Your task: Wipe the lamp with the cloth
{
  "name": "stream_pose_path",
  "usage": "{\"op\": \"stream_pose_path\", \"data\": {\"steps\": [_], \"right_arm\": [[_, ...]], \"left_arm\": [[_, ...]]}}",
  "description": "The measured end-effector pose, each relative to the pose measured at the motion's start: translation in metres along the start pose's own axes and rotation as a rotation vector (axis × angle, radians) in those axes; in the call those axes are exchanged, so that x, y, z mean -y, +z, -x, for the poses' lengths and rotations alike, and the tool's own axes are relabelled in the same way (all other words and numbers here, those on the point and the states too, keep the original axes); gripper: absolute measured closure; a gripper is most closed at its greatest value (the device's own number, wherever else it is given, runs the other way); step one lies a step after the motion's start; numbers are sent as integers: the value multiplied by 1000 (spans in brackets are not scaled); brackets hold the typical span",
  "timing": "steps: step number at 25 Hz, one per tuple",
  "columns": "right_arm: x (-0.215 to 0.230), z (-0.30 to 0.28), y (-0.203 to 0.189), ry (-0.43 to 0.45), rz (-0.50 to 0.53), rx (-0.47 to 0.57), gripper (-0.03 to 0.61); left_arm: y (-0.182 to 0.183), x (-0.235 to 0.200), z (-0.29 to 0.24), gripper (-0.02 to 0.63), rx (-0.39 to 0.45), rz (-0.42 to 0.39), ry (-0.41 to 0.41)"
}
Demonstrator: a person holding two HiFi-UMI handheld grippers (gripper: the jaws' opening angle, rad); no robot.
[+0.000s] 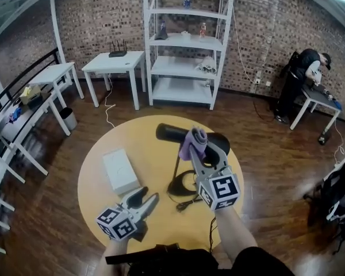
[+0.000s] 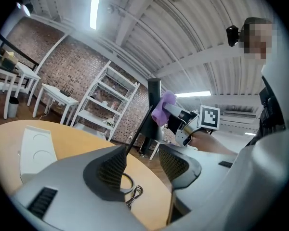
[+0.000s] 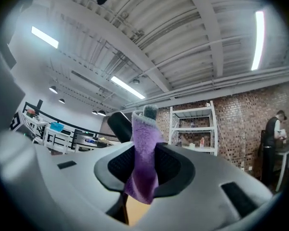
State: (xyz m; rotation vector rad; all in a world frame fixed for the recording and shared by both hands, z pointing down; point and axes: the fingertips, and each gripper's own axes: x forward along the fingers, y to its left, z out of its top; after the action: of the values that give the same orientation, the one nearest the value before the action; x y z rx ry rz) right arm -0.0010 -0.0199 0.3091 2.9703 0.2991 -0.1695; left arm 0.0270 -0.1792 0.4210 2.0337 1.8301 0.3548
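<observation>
Lamp [image 1: 176,164] and cable [image 1: 187,203] block the table [image 1: 132,132] middle, a white box [image 1: 121,171] its left; the far rim lies free.

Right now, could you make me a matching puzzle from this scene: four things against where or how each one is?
Things
1. fuzzy purple cloth
2. black desk lamp
3. flat white box
4. left gripper

States
A. jaws apart, nothing between them
B. lying flat on the round yellow table
C. pinched in the right gripper
D. standing on its own base

Pairs: 1-C, 2-D, 3-B, 4-A
</observation>
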Motion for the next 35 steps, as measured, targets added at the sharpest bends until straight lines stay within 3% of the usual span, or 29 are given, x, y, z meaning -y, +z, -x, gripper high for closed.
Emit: {"op": "stream_pose_path", "data": {"steps": [6,17,20,23,26,31,35], "right_arm": [[34,21,-48,-101,18,-90,482],[56,56,-99,-228,113,-188,480],[67,62,-107,-266,74,-215,480],[91,70,-91,-303,10,-164,483],[92,58,-40,-189,3,-86,483],[28,18,57,105,-53,31,482],[-17,-20,79,205,-59,3,482]], "left_arm": [[-14,10,-8,402,-32,8,-6],[-17,6,-4,402,-71,11,-13],[-12,4,-3,402,-69,16,-20],[-15,6,-5,402,-73,21,-31],[-17,9,-10,402,-66,31,-48],[-18,15,-13,402,-57,35,-66],[-12,16,-12,410,-33,43,-70]]}}
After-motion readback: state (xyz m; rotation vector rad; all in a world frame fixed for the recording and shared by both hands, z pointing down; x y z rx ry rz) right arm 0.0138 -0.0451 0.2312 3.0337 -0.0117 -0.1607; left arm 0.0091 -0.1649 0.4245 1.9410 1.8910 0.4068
